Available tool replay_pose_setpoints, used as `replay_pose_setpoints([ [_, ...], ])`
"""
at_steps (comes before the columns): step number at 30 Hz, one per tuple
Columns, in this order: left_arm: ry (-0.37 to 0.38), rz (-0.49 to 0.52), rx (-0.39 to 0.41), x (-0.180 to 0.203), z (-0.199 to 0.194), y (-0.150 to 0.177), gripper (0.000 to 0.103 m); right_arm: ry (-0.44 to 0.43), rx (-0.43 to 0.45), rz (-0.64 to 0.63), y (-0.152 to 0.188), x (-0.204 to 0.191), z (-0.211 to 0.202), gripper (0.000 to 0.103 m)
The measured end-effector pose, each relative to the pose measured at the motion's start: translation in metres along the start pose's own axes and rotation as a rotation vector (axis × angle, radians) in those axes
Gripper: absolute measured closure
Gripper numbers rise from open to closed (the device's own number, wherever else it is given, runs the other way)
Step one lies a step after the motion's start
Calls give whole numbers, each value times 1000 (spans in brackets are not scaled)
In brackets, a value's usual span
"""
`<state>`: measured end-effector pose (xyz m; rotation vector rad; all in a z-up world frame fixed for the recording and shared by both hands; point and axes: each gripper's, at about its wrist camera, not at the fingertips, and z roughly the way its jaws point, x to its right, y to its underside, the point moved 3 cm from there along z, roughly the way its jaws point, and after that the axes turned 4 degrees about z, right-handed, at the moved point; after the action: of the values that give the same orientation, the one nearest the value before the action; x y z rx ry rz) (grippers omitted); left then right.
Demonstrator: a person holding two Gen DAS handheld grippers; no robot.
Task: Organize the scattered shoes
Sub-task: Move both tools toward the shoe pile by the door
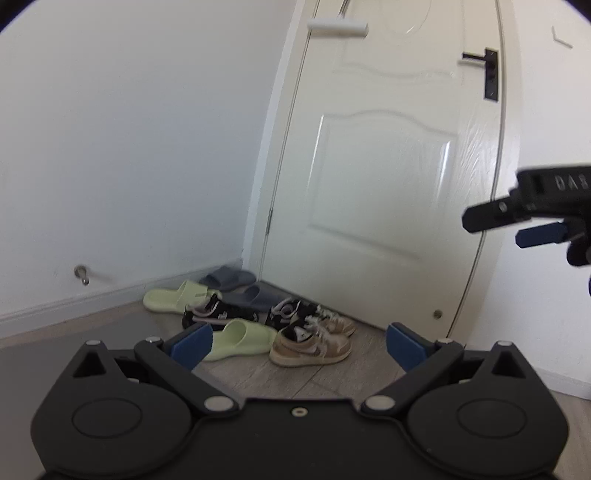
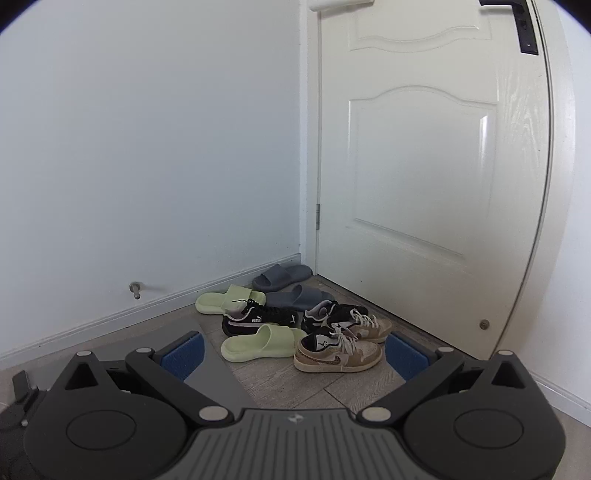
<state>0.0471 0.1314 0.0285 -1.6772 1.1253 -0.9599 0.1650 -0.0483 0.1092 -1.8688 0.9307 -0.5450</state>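
Wood-grain plank flooring (image 2: 295, 384) runs into a corner where a plain pale wall (image 2: 147, 147) with a white skirting meets a closed, glossy cream panelled door (image 2: 424, 184); a small metal door stop (image 2: 135, 289) juts from the wall low down. All the shoes sit jumbled in that corner of the floor: two smooth grey slides (image 2: 284, 276) nearest the corner, two moulded pale-green slides (image 2: 264, 343), one by the skirting and one further out, a black suede sneaker (image 2: 258, 320) between the green ones, and two tan laced sneakers (image 2: 338, 350) by the door, the rear one partly hidden behind the front one. The door's black lever handle (image 2: 524, 26) is cut off at the frame top. The left gripper (image 1: 297, 345) and right gripper (image 2: 293, 354) both hang above the floor with blue-padded fingers spread wide, holding nothing.
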Motion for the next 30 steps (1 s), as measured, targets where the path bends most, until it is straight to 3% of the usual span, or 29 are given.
replay_pose_setpoints([
  [2,11,-2,-50,-4,35,9,1,-14,-18,9,23,15,40,0],
  [5,-31,28,-89,-10,103,18,2,-25,-19,-1,54,38,109,0],
  [7,-54,20,-149,-14,147,24,11,35,-25,-12,80,60,169,0],
  [10,-18,-15,-255,-19,210,34,19,55,-151,90,113,88,225,0],
  [13,-16,0,-277,-18,249,37,20,52,-219,53,121,99,261,0],
  [16,-14,12,-311,-17,265,36,21,72,-193,-67,115,98,295,0],
  [23,5,136,-267,-26,269,19,20,-30,-180,-68,100,88,373,0],
  [30,-17,179,-350,-25,311,42,18,-146,-146,71,105,111,376,0],
])
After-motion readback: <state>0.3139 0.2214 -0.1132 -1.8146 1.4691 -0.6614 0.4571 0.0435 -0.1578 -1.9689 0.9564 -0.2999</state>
